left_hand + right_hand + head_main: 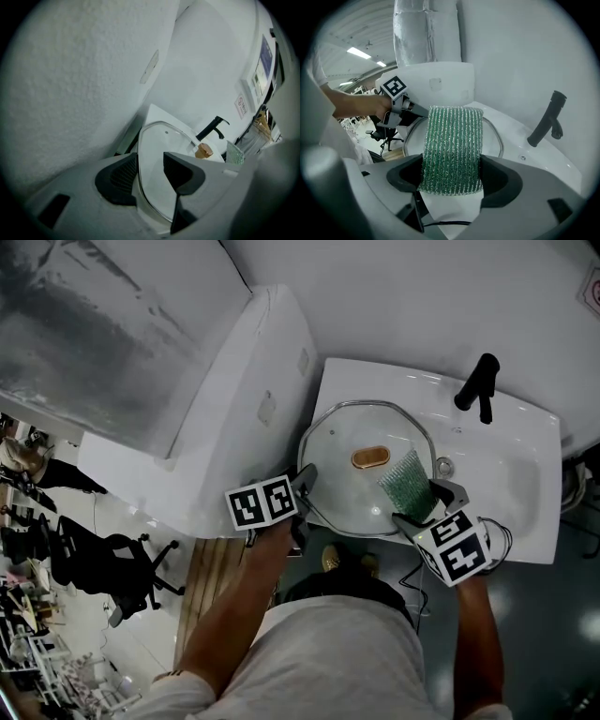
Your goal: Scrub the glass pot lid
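The glass pot lid [342,493], steel-rimmed with a wooden knob [370,457], sits tilted over the white sink [511,479]. My left gripper [305,491] grips its near-left rim; in the left gripper view the lid [154,154] runs edge-on between the dark pads [123,177]. My right gripper [427,504] is shut on a green mesh scrubber [406,482], which lies against the lid's right side beside the knob. In the right gripper view the scrubber [452,145] stands up between the jaws and hides most of the lid [493,137].
A black faucet [480,385] stands at the sink's far side, with a drain [443,466] just past the lid. A tall white cabinet [234,409] flanks the sink on the left. An office chair [122,559] stands on the floor at the left.
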A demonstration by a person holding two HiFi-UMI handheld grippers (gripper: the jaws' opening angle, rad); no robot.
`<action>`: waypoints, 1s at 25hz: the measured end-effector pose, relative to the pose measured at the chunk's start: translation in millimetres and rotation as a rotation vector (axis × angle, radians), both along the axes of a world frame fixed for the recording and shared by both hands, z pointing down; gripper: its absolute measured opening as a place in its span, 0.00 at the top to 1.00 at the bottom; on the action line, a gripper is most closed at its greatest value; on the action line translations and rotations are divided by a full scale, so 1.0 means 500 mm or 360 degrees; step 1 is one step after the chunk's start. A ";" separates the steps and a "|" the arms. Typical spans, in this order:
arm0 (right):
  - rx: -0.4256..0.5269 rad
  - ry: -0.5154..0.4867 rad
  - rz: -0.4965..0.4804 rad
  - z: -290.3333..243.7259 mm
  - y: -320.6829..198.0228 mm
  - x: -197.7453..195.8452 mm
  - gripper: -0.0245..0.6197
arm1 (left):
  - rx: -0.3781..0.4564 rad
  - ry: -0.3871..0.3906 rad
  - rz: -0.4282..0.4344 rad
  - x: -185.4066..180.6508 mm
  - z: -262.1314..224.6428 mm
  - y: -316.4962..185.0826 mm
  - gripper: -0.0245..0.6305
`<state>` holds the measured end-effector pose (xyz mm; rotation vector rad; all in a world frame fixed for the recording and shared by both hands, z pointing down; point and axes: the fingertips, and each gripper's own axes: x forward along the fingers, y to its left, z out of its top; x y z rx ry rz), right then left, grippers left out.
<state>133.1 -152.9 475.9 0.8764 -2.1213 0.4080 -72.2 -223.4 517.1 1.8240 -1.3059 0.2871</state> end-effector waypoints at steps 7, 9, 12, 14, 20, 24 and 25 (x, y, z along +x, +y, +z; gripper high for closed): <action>0.0047 0.0139 -0.0149 -0.003 0.036 -0.066 0.42 | -0.0002 0.0002 -0.0001 0.000 -0.002 0.001 0.67; 0.0049 0.0177 -0.0214 0.003 0.046 -0.088 0.42 | -0.0002 0.0003 -0.0002 0.000 -0.001 0.001 0.67; 0.0036 0.0233 -0.0327 0.019 0.064 -0.125 0.42 | -0.0001 0.0004 -0.0002 0.000 -0.001 0.000 0.67; 0.0028 0.0278 -0.0397 0.032 0.073 -0.145 0.42 | -0.0001 0.0004 -0.0003 0.000 0.000 -0.001 0.68; 0.0004 0.0388 -0.0532 0.067 0.086 -0.174 0.42 | 0.0000 0.0003 -0.0002 0.001 0.000 0.000 0.68; -0.0009 0.0415 -0.0580 0.079 0.092 -0.174 0.42 | 0.0002 0.0004 -0.0003 0.001 0.000 0.000 0.68; -0.0007 0.0410 -0.0584 0.079 0.092 -0.173 0.42 | 0.0002 0.0004 -0.0003 0.001 0.000 0.000 0.68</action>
